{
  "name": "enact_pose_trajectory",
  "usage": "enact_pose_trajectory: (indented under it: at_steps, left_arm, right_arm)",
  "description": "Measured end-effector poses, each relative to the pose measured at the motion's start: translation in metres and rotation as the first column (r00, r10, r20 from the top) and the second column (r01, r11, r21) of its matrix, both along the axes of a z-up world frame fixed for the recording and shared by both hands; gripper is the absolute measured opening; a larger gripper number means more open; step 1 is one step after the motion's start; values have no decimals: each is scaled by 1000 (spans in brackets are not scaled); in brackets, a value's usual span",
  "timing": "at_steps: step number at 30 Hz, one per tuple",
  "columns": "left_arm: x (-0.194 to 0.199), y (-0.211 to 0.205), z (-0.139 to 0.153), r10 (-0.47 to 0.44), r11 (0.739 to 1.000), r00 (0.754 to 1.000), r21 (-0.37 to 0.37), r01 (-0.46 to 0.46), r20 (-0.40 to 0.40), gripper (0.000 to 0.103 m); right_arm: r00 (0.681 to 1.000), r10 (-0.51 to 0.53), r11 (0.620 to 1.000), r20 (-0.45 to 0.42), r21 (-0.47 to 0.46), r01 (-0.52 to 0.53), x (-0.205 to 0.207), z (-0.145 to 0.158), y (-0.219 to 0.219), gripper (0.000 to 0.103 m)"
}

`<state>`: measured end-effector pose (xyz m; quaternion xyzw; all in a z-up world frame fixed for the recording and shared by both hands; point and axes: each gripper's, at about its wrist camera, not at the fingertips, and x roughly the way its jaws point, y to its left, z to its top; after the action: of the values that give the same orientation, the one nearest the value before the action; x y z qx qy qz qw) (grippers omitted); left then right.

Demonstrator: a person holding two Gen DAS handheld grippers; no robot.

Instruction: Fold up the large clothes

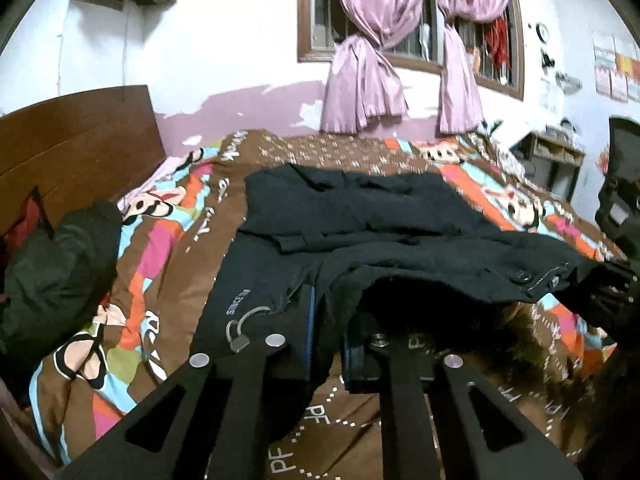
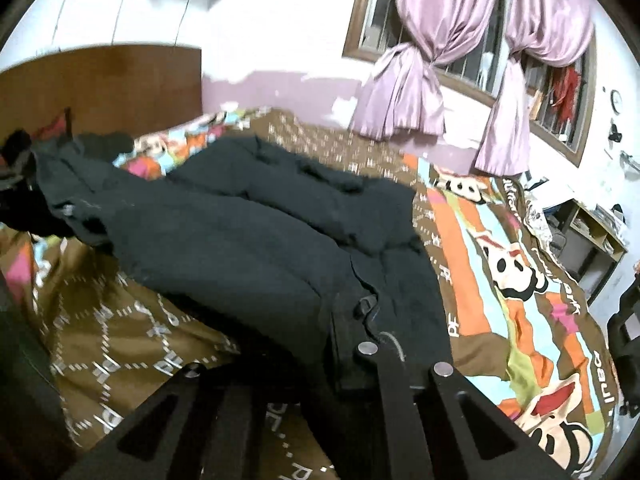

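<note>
A large pair of dark navy trousers lies across a bed, legs stretching toward the far wall. My left gripper is shut on the waistband near a metal ring and the "SINCE" print. The waistband sags between the two grippers, lifted off the cover. In the right wrist view the trousers run from near right to far left. My right gripper is shut on the other waistband corner, next to the button. The right gripper also shows at the right edge of the left wrist view.
The bed has a brown patterned cover with cartoon monkey faces. A pile of dark clothes sits at the left by the wooden headboard. Pink curtains hang on the far wall. A shelf stands at right.
</note>
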<state>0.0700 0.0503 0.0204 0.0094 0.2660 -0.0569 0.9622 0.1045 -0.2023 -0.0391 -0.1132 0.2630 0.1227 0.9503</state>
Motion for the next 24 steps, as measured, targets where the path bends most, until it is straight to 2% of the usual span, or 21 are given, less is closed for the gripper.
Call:
enact_pose_trajectory:
  at_steps: [5, 9, 13, 19, 24]
  left_arm:
    - [-28, 5, 37, -18, 1000, 994, -9, 19, 109, 7]
    - [-55, 6, 66, -69, 998, 982, 20, 67, 177, 6]
    - [-72, 5, 85, -110, 993, 972, 64, 99, 206, 6]
    - [-46, 1, 90, -133, 988, 972, 102, 114, 193, 6]
    - [11, -2, 103, -142, 984, 973, 129, 120, 183, 6]
  right_arm:
    - [999, 25, 997, 42, 77, -28, -25, 31, -12, 8]
    - [995, 72, 995, 74, 63, -77, -60, 61, -17, 7]
    - [992, 98, 993, 77, 59, -102, -75, 85, -23, 7]
    - [990, 142, 990, 4, -3, -142, -42, 97, -21, 7]
    - [987, 156, 980, -38, -116, -160, 18, 108, -16, 8]
